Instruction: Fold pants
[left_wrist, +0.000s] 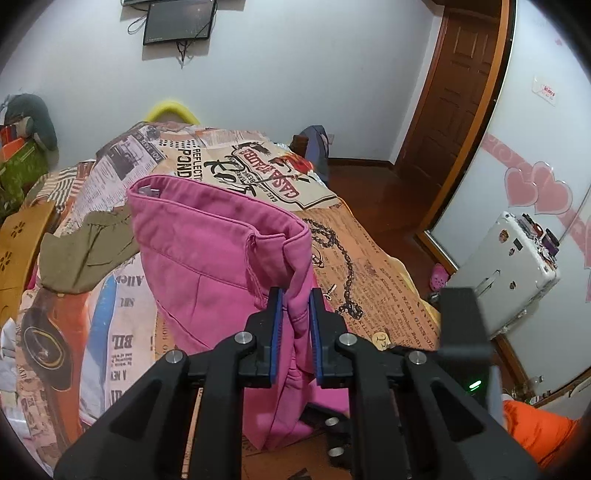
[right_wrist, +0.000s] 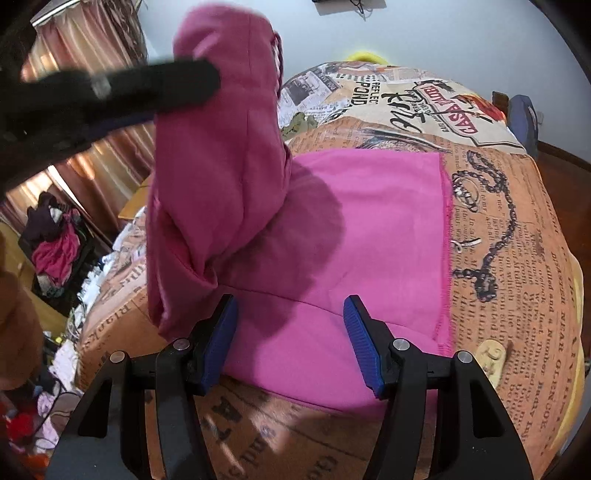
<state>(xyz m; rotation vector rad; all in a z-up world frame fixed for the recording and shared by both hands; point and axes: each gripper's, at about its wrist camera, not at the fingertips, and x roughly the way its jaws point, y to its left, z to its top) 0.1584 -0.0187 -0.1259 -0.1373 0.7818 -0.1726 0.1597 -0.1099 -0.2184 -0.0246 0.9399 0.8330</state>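
Pinching the waistband of the pink pants (left_wrist: 221, 243), the left gripper (left_wrist: 295, 299) lifts it off the bed (right_wrist: 517, 236); the right gripper (right_wrist: 290, 314) hangs spread over the flat legs, grasping nothing.

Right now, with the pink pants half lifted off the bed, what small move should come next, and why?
Probably carry the left gripper, shut on the pink pants, across the half lying flat on the bedspread, then lower it. The right gripper is open above the flat part.

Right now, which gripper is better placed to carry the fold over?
Left. The left gripper is shut on the lifted pink cotton pants; the right gripper is open, nothing between its pads.
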